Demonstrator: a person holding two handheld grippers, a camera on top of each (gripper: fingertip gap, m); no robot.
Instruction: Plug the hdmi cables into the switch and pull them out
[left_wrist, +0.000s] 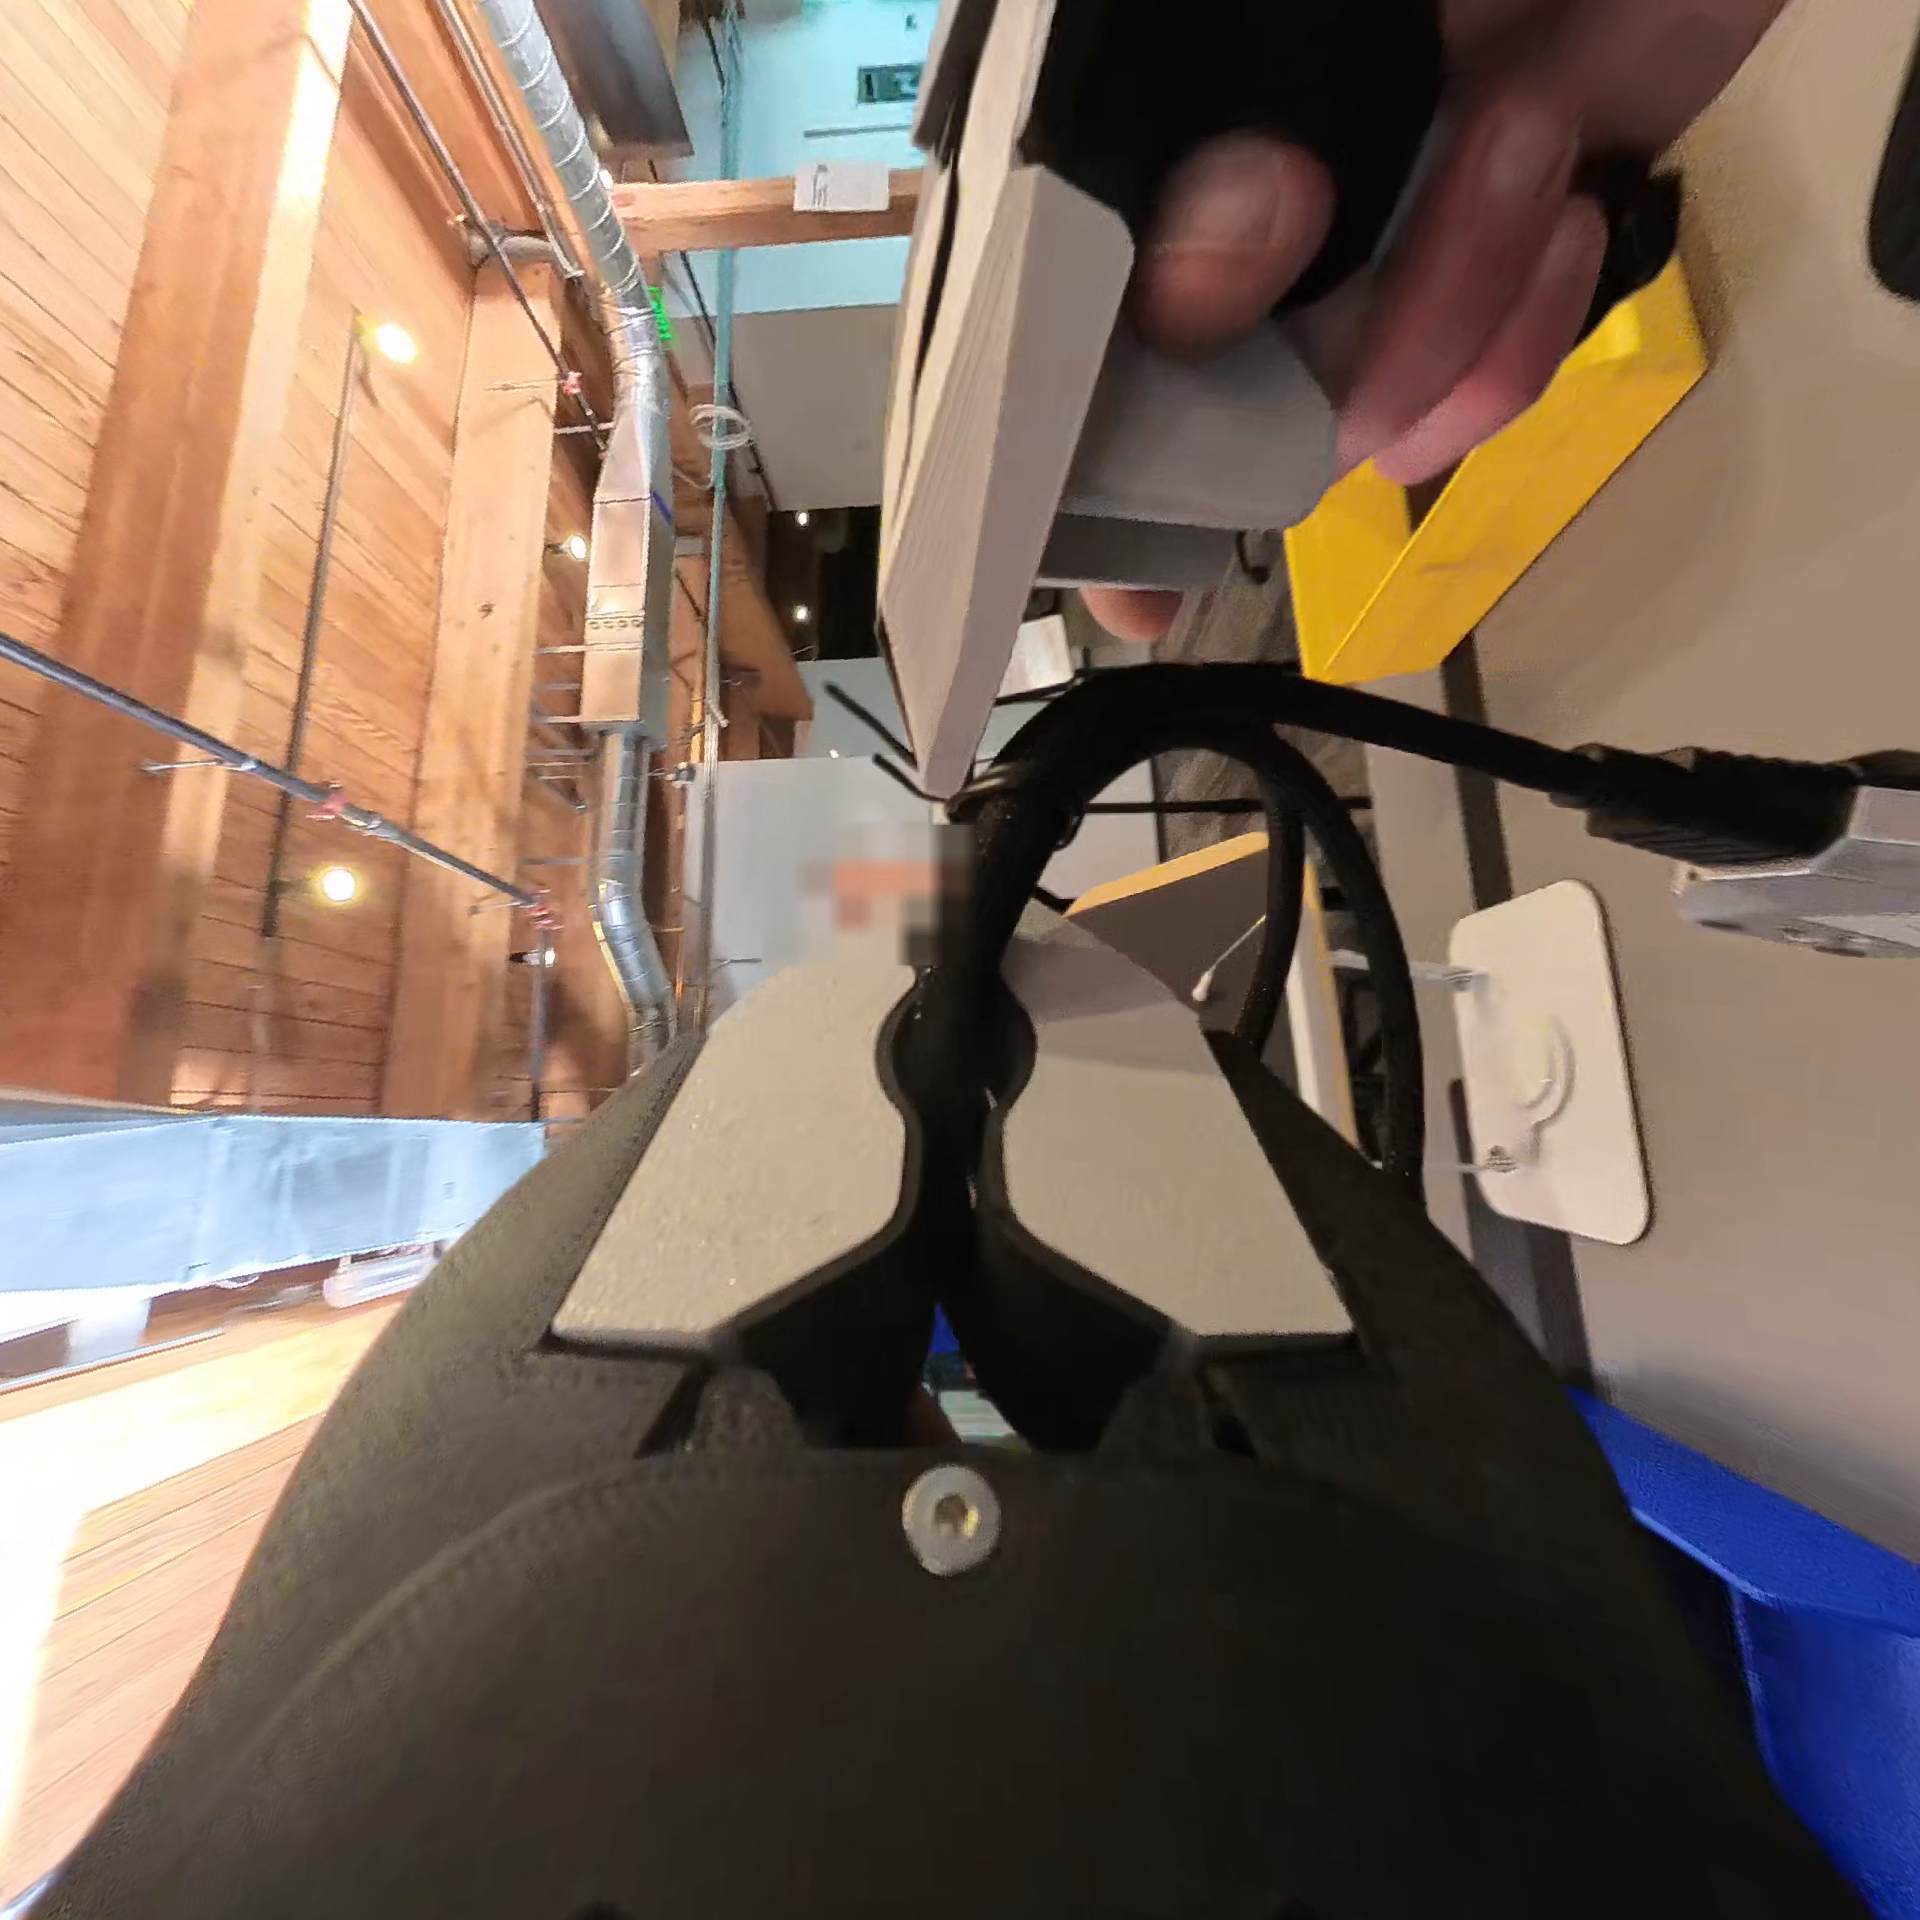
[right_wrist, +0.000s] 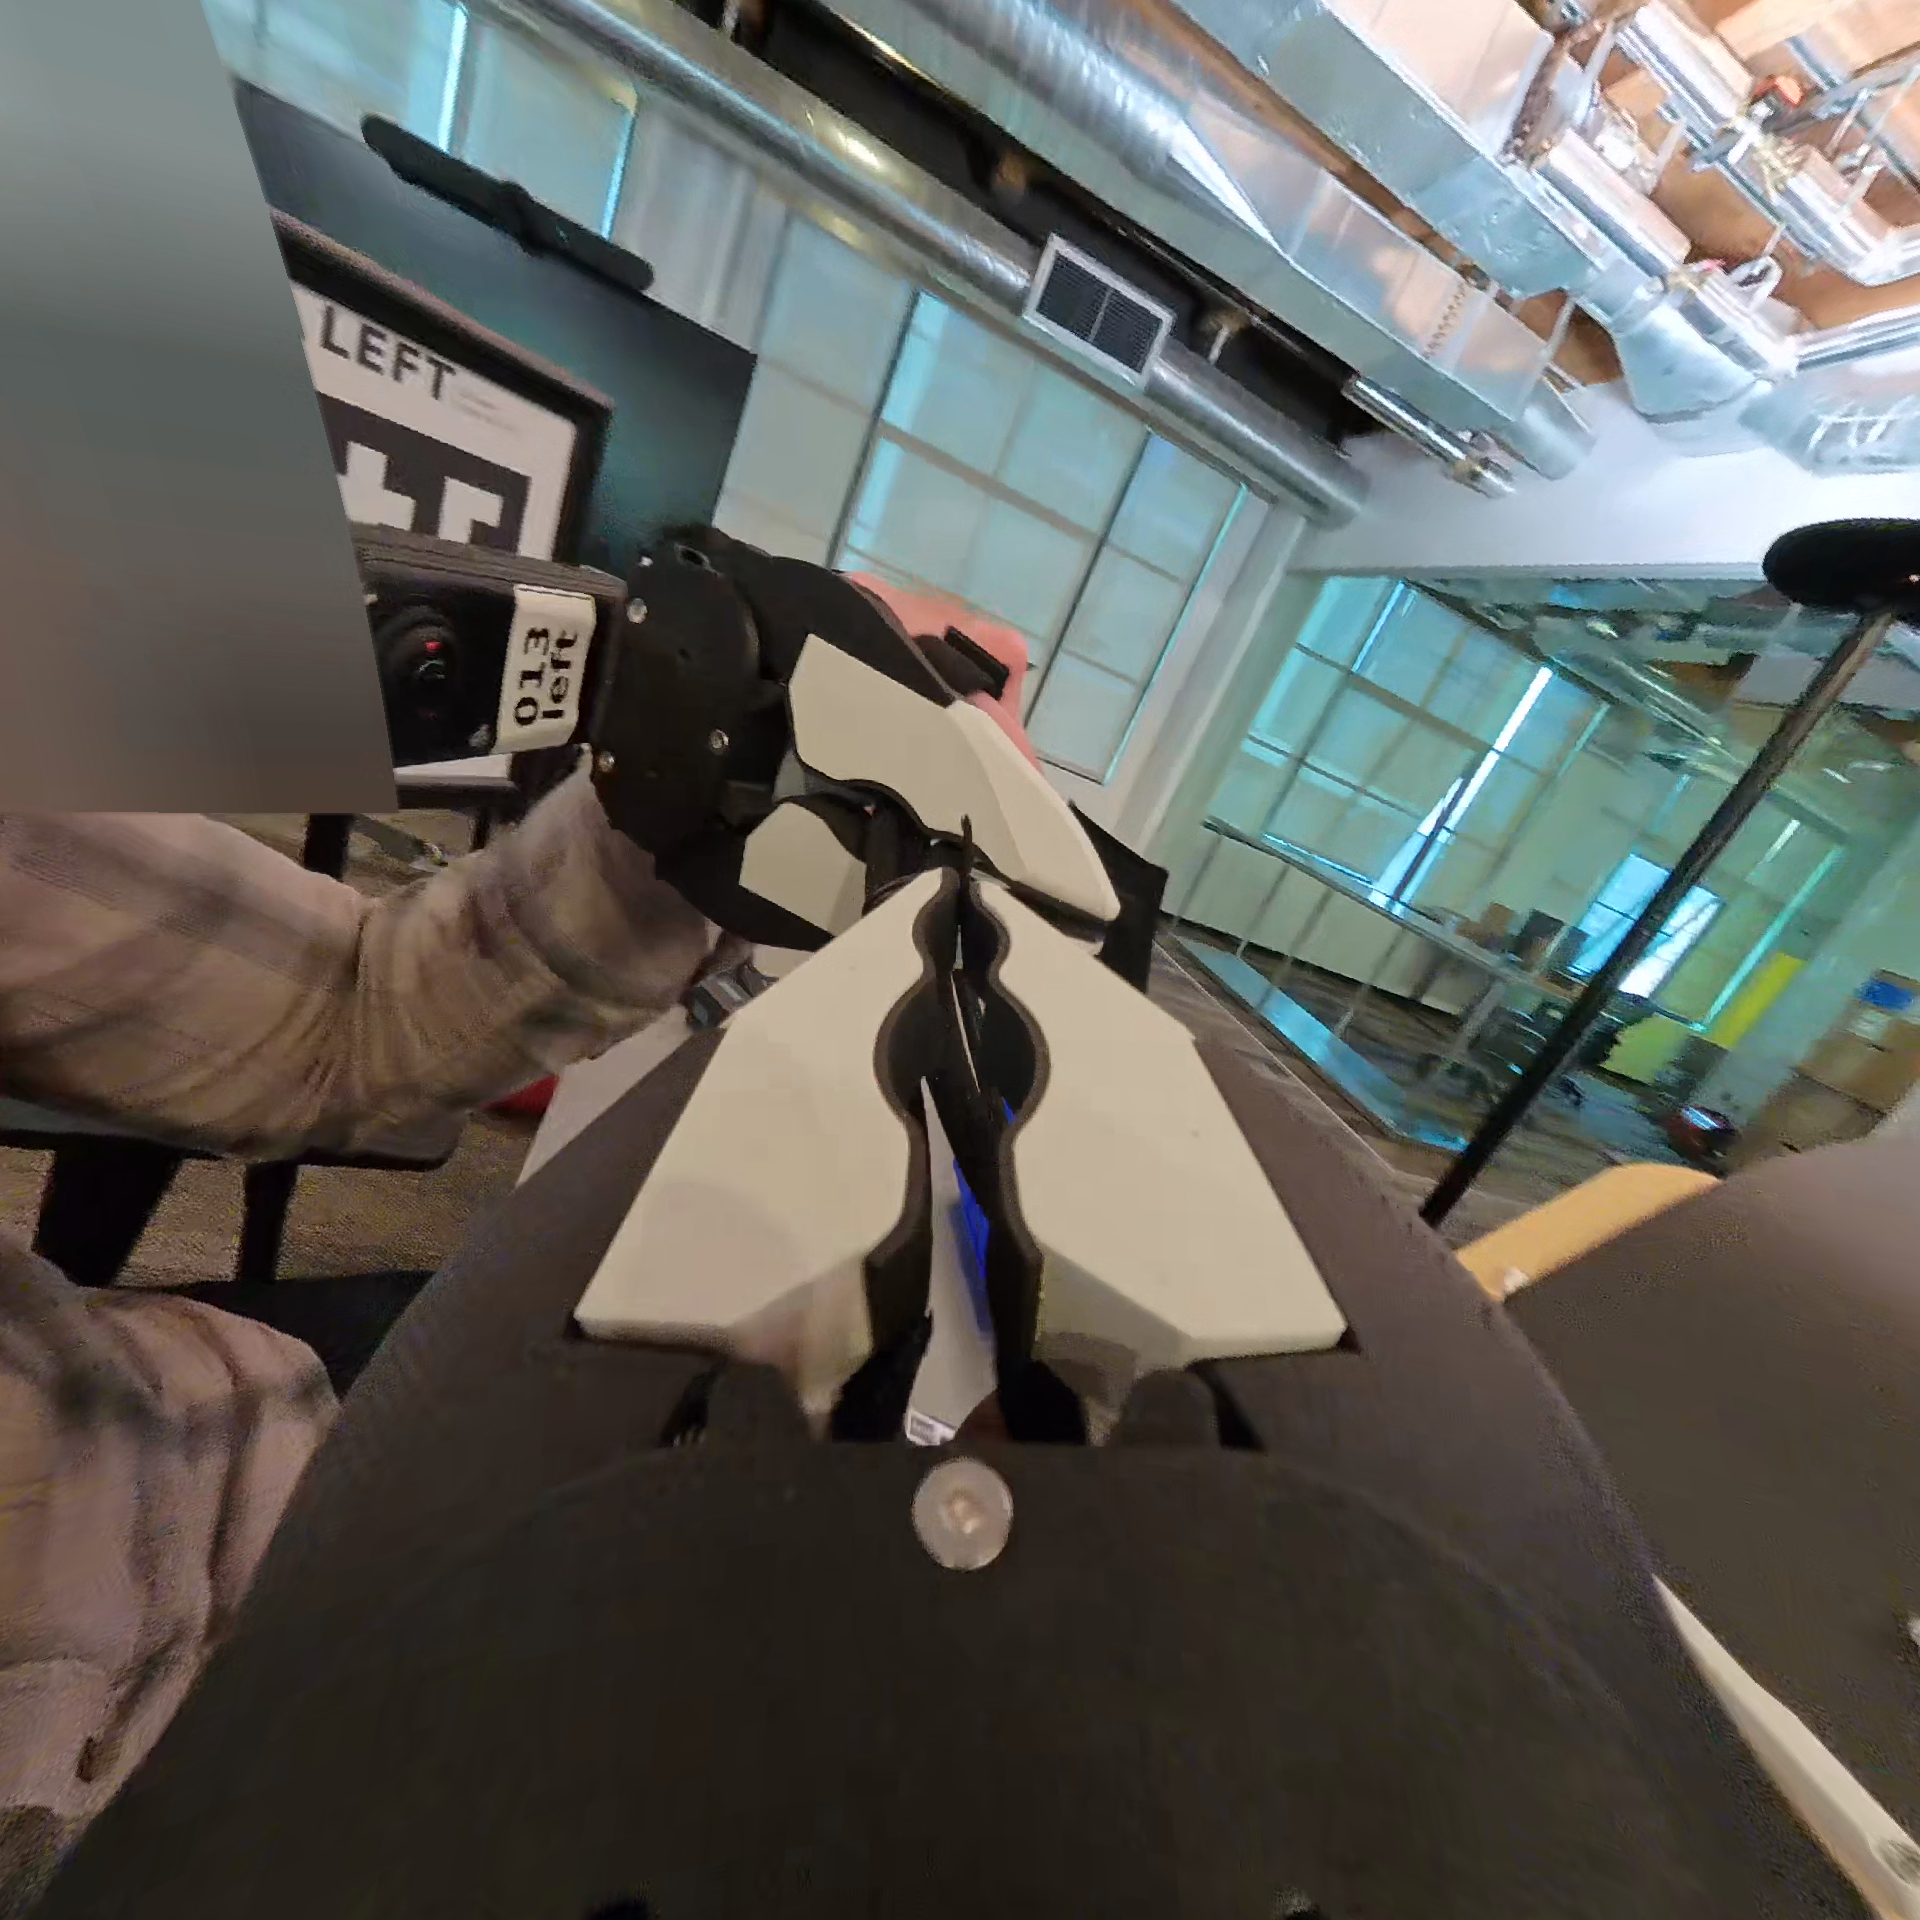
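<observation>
In the left wrist view my left gripper (left_wrist: 961, 987) is shut on a coiled black HDMI cable (left_wrist: 1278, 831). The cable's plug (left_wrist: 1704, 800) sits in the grey metal switch (left_wrist: 1808, 894) at the right edge, on the grey table (left_wrist: 1766, 1299). My right gripper (left_wrist: 940, 779), held by a hand (left_wrist: 1455, 260), touches the coil at its black cable tie (left_wrist: 1003, 795). In the right wrist view the right gripper (right_wrist: 961, 883) is shut on a thin black strand (right_wrist: 966, 1091), seemingly that tie. The left gripper (right_wrist: 1081, 894) lies just beyond it, tips almost touching.
A white plate with a hook (left_wrist: 1548, 1060) lies on the table near the switch. A yellow piece (left_wrist: 1455, 540) and a blue part (left_wrist: 1787, 1558) sit at the table's sides. A sleeved arm (right_wrist: 312, 977) and a black pole stand (right_wrist: 1662, 904) are close. Only a small space, under 4 cm, lies between the two pairs of fingers.
</observation>
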